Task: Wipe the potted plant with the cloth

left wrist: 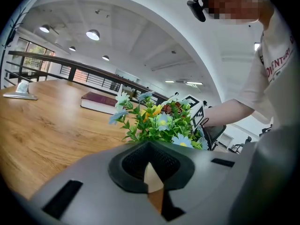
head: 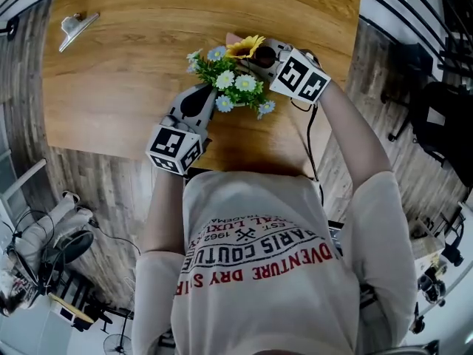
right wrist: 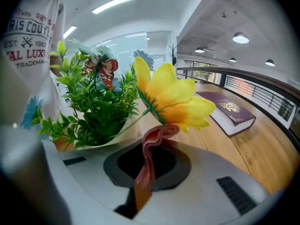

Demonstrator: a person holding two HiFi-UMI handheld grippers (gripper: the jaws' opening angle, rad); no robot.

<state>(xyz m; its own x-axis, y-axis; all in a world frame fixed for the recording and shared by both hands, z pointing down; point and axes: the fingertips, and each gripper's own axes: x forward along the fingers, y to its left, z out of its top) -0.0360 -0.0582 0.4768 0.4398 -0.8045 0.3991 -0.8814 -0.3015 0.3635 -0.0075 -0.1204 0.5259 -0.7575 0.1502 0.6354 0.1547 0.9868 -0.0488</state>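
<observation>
- At the far left of the wooden table [head: 126, 72] lies a metal clip [head: 76, 28], well apart from everything else.
- Left of the body, the left forearm reaches forward from the sleeve, and the left gripper [head: 209, 93] points up the table and slightly down at the near-left side of the plant.
- Its jaws are pressed together on a thin pale edge that appears to be the pot's rim, seen in the left gripper view.
- Between the two grippers, near the table's front edge, is the potted plant [head: 236, 80]: green leaves, small blue and white flowers, and a yellow flower [head: 245, 46] at its far side.
- From the right, the right arm bends in at the elbow, and the right gripper [head: 255, 56] angles down and leftwards into the blooms.
- Its jaws are closed tight on a reddish cloth [right wrist: 152, 144], whose folded top touches the underside of the yellow flower.
- Beyond the plant, a dark red book [right wrist: 232, 109] lies flat on the table.
</observation>
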